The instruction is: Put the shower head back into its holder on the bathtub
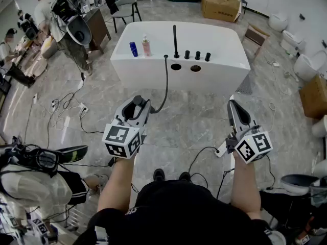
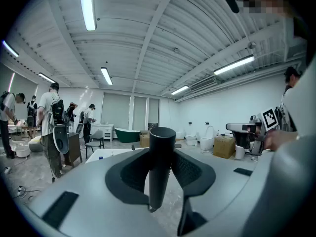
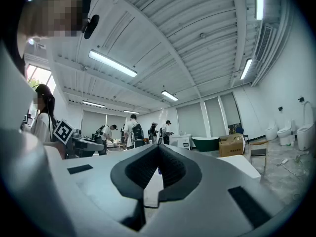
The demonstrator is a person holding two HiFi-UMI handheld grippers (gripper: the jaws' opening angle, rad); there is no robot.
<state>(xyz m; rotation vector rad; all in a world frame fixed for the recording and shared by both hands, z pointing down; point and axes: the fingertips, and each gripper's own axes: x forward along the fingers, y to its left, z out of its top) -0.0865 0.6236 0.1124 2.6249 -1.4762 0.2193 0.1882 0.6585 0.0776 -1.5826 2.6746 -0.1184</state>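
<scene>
My left gripper point(image 1: 137, 105) clamps the black cylindrical shower head point(image 2: 160, 168), well short of the white bathtub point(image 1: 225, 68) its black hose point(image 1: 166, 86) runs to; my right gripper's point(image 3: 159, 157) jaws are closed, empty. A blue bottle point(image 1: 133, 49) and a pink bottle point(image 1: 146, 46) stand on the tub's left rim

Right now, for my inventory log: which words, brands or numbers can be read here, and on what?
No text reads clearly.
Blue bottle: label too small.
Pink bottle: label too small.
Cardboard box: print too blurred.
Marker cubes: square patterns only, no letters.
</scene>
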